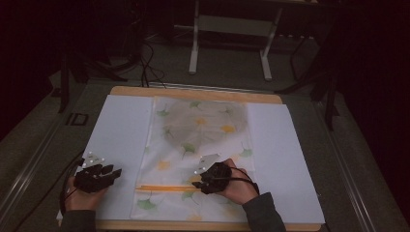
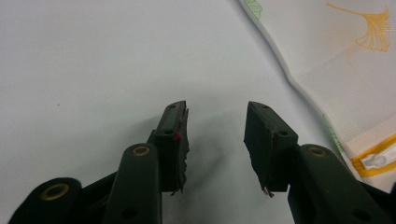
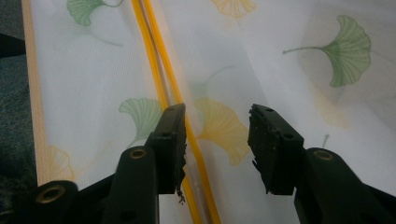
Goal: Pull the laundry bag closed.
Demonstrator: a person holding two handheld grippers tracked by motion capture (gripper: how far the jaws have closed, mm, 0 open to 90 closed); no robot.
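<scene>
From my remote station, I saw the left gripper (image 1: 112, 174) resting low at seven o'clock, jaws parted and empty, pointing toward three o'clock. The right gripper (image 1: 202, 182) sat near six o'clock, jaws likewise apart, aimed toward nine, both hands cupped behind, sleeves entering from below.

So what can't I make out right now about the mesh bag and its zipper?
- Zipper pull: left gripper view, cut off at the right edge beside the jaw.
- Orange zipper: right gripper view, its near stretch hidden behind the right gripper, whose jaws stand open.
- Mesh bag contents: high view, a dim shape shows through the fabric, too dark and blurred to identify.
- Left gripper: open over bare white surface.
</scene>
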